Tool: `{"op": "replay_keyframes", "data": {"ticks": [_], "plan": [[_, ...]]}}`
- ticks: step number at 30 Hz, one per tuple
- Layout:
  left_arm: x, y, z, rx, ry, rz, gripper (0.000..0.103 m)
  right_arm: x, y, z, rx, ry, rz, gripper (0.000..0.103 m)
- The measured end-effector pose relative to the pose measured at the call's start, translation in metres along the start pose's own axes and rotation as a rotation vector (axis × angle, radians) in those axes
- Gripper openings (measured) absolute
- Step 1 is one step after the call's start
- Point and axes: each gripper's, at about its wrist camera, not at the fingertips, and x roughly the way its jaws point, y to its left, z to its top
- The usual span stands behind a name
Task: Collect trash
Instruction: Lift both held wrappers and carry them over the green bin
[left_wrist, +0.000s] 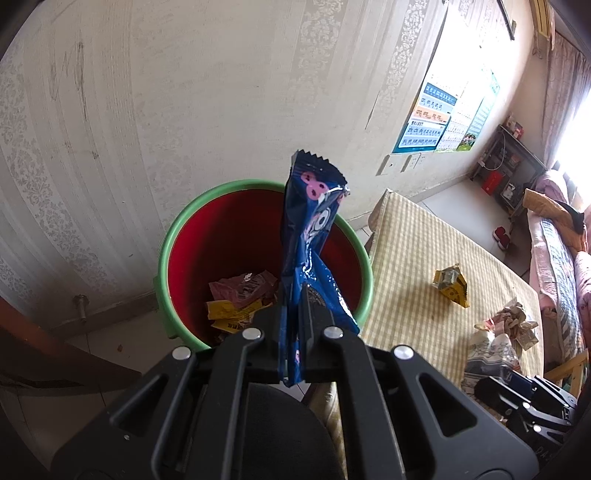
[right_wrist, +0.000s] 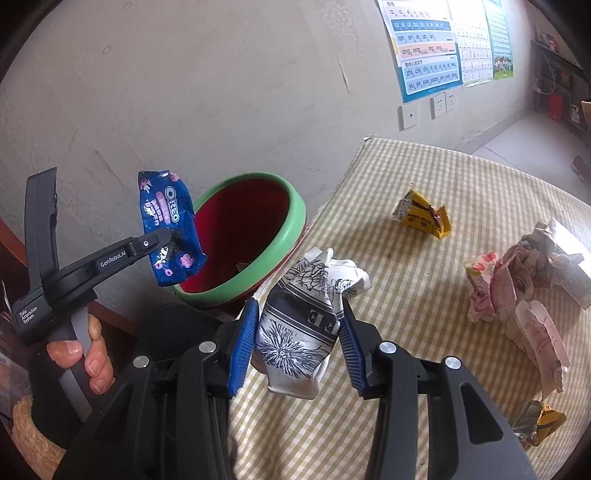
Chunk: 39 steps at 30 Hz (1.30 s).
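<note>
A blue Oreo wrapper (left_wrist: 310, 236) is pinched upright between the closed fingers of the left gripper (left_wrist: 291, 314) and held over the red bin (left_wrist: 207, 236) with its green rim, where pink and yellow wrappers (left_wrist: 240, 295) lie inside. A crumpled black-and-white wrapper (right_wrist: 306, 317) is clamped in the right gripper (right_wrist: 299, 339) above the checked tablecloth (right_wrist: 424, 295). A yellow wrapper (right_wrist: 423, 216) and pink wrappers (right_wrist: 517, 295) are spread further off.
</note>
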Motion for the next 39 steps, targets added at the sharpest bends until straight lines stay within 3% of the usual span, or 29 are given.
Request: {"op": "replay_keyframes", "data": {"ticks": [39], "plan": [[0.016,0.029,0.007,-0.046,0.022,0.017,0.004,0.033,0.021,0.017,-0.065,0.022,0.025,0.043]]}}
